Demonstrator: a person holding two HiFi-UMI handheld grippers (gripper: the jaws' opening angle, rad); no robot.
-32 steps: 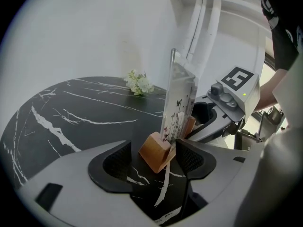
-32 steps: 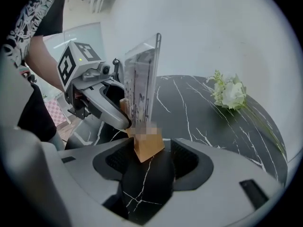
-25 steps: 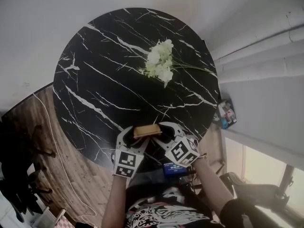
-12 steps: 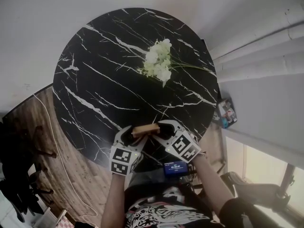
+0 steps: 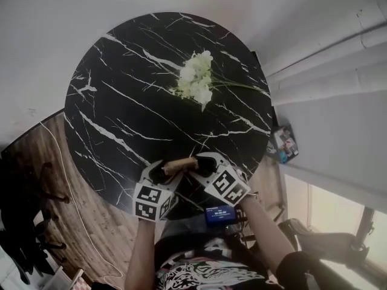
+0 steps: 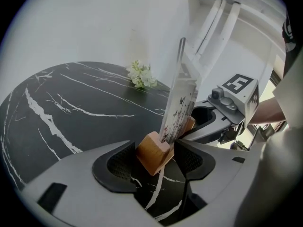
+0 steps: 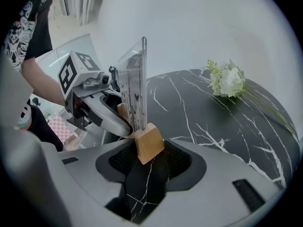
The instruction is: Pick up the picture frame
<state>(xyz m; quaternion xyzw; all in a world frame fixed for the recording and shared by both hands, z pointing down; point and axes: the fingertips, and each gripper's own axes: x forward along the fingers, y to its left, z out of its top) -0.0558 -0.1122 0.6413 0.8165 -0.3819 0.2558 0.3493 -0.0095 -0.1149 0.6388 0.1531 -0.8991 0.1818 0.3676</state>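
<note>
The picture frame (image 5: 179,164), a clear panel (image 6: 182,96) printed with small dark figures and set in a wooden base (image 6: 152,154), is at the near edge of the round black marble table (image 5: 121,101). My left gripper (image 5: 162,171) is shut on the base's left end (image 6: 154,156). My right gripper (image 5: 202,164) has just been closing, with the base's other end block (image 7: 149,145) between its pads. The frame is tilted between the two grippers. In the left gripper view the right gripper (image 6: 210,122) lies beyond the panel.
A bunch of white flowers (image 5: 195,80) lies on the far right part of the table. A small device with a lit blue screen (image 5: 221,213) sits at the person's waist. A packet (image 5: 284,142) lies on the floor by the right wall.
Both grippers have rolled a little, and the frame between them has tilted with them, so its left end now sits lower in the head view.
</note>
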